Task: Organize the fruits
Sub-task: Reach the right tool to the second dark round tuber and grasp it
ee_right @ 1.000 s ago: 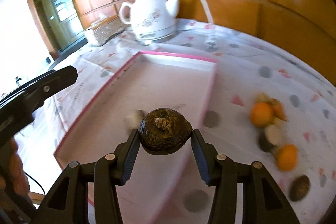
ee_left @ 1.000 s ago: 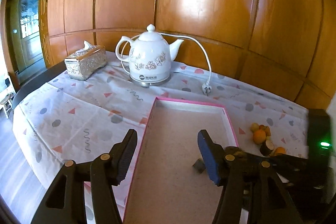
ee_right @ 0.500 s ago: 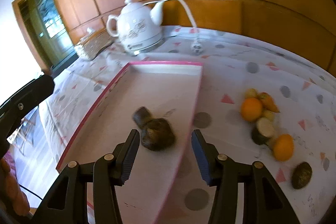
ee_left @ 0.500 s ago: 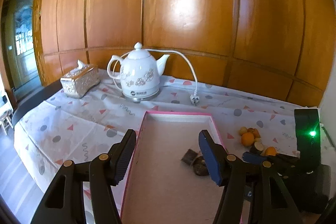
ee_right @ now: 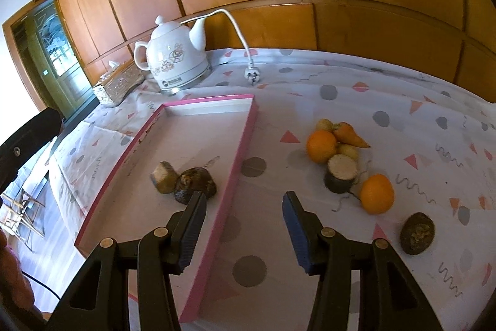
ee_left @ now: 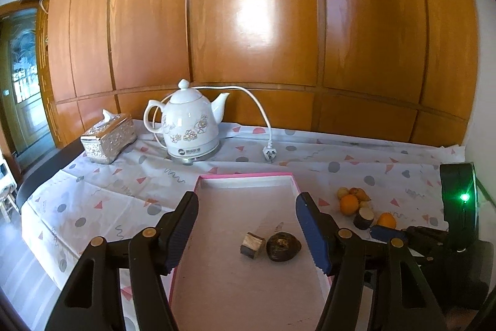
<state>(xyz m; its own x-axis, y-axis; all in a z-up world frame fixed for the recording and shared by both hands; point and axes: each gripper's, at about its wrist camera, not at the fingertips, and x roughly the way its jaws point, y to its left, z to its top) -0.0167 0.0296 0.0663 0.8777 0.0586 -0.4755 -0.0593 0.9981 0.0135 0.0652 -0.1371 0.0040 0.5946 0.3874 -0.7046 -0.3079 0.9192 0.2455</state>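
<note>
Between drops: one dark round fruit (ee_right: 195, 185) lying in the pink-edged tray (ee_right: 245, 141) near its right wall, touching a pale cut chunk (ee_right: 163, 177) on its left, both toward the near half of the tray floor. Nothing between the right tongs (ee_right: 243, 230), blue pads apart and bare, poised over the tray's right rim and the cloth beside it, pitched steeply down. Seemingly mid-task, with most of the fruit not yet in the tray.

Left tongs (ee_left: 248, 233) also apart and holding nothing, jaws having just been opening wider, hanging above the near end of the tray and framing the two pieces, tilted only gently downward.

Next, probably: swing the right tongs rightward across the tabletop (ee_right: 403, 89) to the loose fruit. Nearest candidate a second dark fruit (ee_right: 417, 233) lying alone toward the near right; beyond it an orange (ee_right: 376, 193), a cut dark-skinned stub (ee_right: 341, 172), another orange (ee_right: 321, 145) and some small yellowish pieces with an orange pointed one (ee_right: 348, 134), all clustered and touching. Calls for a jaw gap wide enough for a round fruit and a clean approach, since neighbours in the cluster could roll.

Farthest back, a white kettle (ee_left: 192, 127) and a tissue box (ee_left: 108, 138) against the wooden wall.
</note>
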